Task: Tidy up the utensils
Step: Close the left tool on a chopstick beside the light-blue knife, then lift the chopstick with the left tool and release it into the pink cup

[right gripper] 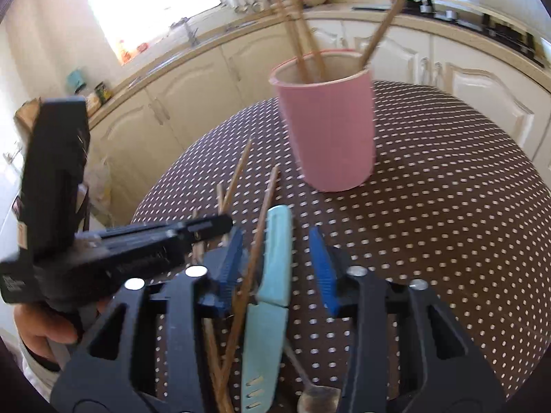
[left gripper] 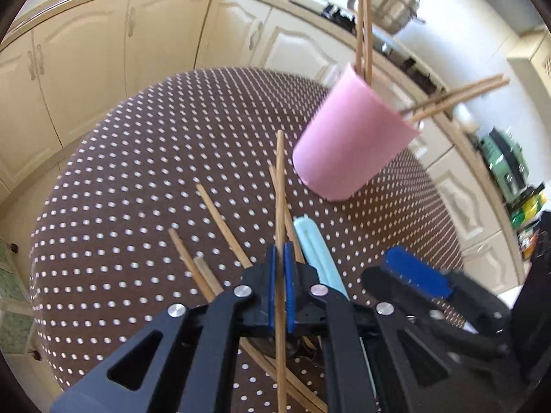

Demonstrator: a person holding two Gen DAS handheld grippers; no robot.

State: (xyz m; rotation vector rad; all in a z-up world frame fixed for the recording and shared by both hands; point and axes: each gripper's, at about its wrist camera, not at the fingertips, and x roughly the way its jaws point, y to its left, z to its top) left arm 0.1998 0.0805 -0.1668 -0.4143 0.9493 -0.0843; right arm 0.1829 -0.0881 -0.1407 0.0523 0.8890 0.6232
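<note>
A pink cup (left gripper: 351, 144) (right gripper: 330, 127) stands on the brown dotted tablecloth (left gripper: 137, 179) with several chopsticks in it. My left gripper (left gripper: 280, 275) is shut on one wooden chopstick (left gripper: 280, 189), which points toward the cup, short of it. Its black nose (right gripper: 220, 223) shows at the left of the right wrist view. Several loose chopsticks (left gripper: 220, 223) lie fanned on the cloth. My right gripper (right gripper: 275, 268) stands open over a light-blue sheathed knife (right gripper: 273, 258) (left gripper: 315, 247) and a chopstick (right gripper: 258, 241); its pads do not press on them. Its blue-padded finger (left gripper: 416, 273) shows beside the left gripper.
A metal spoon (right gripper: 315, 392) lies under the right gripper beside the knife. A person's hand (right gripper: 41, 330) holds the left gripper. Cream kitchen cabinets (left gripper: 86, 69) ring the round table, and a steel pot (left gripper: 392, 3) sits on the hob behind the cup.
</note>
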